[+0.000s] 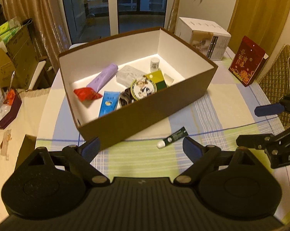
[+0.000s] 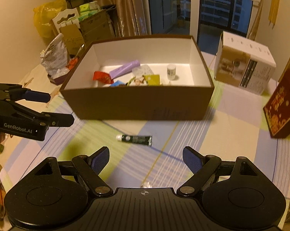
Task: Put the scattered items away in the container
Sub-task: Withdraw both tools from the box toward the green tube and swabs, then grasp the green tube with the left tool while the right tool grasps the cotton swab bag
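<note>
A brown cardboard box [image 1: 154, 107] [image 2: 137, 104] with a white inside stands on the checked tablecloth. It holds several items: a purple tube [image 1: 103, 76], a red packet [image 1: 87, 94], a blue tube [image 1: 109, 104], a round badge [image 1: 144, 89] and a small white jar [image 1: 154, 64]. One small dark green tube with a white cap [image 1: 173, 137] [image 2: 134, 139] lies on the cloth in front of the box. My left gripper [image 1: 140, 148] is open, empty, close to the box's near corner. My right gripper [image 2: 146, 158] is open and empty, just short of the green tube.
A white carton [image 1: 204, 36] [image 2: 245, 65] stands behind the box on the right, with a dark red gift box [image 1: 247, 61] [image 2: 280, 105] nearer. A foil bag [image 2: 54, 57] and cardboard boxes [image 1: 15, 53] crowd the left side. A quilted chair back [image 1: 280, 77] borders the table's right edge.
</note>
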### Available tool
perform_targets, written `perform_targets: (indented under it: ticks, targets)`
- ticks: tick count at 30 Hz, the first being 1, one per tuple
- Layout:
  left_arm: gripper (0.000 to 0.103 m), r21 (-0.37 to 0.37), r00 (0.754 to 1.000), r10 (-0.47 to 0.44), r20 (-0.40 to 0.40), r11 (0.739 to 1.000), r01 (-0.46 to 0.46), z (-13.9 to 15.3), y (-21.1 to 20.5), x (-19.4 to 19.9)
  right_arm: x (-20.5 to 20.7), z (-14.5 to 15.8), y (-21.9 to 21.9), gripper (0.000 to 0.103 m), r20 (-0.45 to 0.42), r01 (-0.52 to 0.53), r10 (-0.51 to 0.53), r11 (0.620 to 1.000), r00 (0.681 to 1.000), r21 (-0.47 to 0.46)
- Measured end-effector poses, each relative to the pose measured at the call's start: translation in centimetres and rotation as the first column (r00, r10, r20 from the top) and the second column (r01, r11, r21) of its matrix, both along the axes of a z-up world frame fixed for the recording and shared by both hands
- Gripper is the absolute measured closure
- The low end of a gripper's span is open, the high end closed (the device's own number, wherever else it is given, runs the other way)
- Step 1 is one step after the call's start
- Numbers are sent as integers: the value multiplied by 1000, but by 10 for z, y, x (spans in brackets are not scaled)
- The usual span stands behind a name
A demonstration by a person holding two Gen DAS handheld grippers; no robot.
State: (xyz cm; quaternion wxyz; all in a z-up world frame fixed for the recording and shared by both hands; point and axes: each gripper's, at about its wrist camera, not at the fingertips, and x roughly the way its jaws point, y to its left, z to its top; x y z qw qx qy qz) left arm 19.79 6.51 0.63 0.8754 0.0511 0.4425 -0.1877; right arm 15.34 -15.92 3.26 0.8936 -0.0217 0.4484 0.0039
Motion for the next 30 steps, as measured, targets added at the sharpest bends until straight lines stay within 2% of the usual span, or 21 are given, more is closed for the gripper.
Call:
perform_targets:
  ticks: [10,17,30]
  targets:
    - [12,12,999,30,-35,999,-30,-19,1,-23,-20,-20,1,14,-46,23,-22,999,999,33]
    - [12,25,997,35,-73,999,-33,-37,3,-32,-27,-45,4,14,-120,43,-36,997,992,58]
    - [12,34,990,38,-135,999,-33,-63,14,-35,-42,-89,0,14,-223,160,-133,982,966,105]
